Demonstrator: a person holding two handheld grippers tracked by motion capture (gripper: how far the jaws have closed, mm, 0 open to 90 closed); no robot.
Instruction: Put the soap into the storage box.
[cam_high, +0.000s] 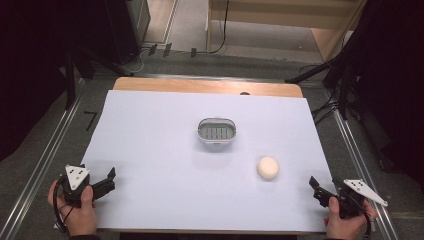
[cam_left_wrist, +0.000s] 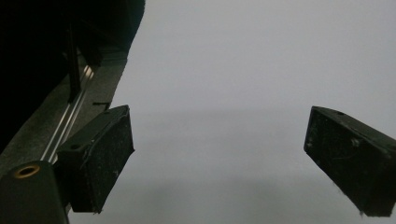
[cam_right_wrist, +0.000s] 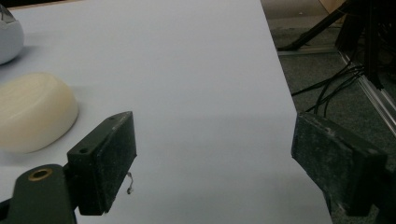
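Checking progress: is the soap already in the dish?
No, the soap lies on the table, apart from the empty dish.

We see a matt, smooth white sheet (cam_high: 160, 165) covering the tabletop (cam_high: 207, 86), whose far edge looks like pale wood. The cream soap bar (cam_high: 268, 168) looks smooth and waxy. The soap dish (cam_high: 216, 131) seems glossy plastic. The right tongs (cam_right_wrist: 212, 163) have 2 black, dusty, scuffed matt pads.
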